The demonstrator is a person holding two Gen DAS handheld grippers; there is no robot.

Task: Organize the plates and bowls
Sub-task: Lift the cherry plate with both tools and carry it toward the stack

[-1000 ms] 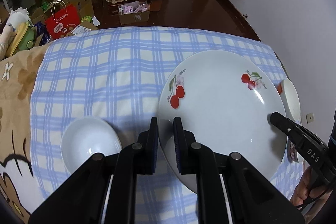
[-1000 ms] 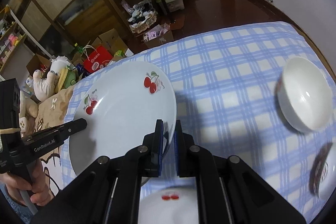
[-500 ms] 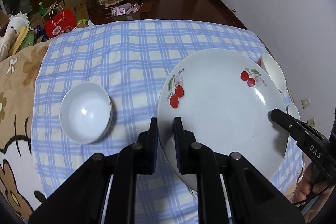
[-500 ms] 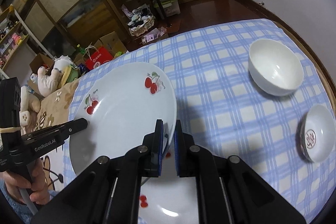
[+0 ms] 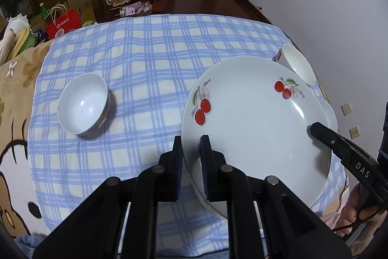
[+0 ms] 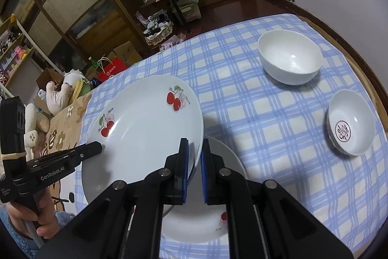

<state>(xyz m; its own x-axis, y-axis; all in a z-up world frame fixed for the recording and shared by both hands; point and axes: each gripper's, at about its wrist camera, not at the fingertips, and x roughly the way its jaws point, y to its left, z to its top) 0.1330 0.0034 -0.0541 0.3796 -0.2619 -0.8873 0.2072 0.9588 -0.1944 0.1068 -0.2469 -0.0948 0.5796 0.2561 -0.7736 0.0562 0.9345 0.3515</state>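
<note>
Your left gripper (image 5: 191, 149) and right gripper (image 6: 194, 152) both clamp the cherry plate (image 5: 252, 123), held above the cloth (image 5: 145, 52).

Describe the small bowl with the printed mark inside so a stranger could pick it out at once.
Start at the blue checked tablecloth and go to its right edge in the right wrist view. Past the plain white bowl, nearer the camera, sits the small bowl. It alone carries a dark round emblem on its inside bottom.
</note>
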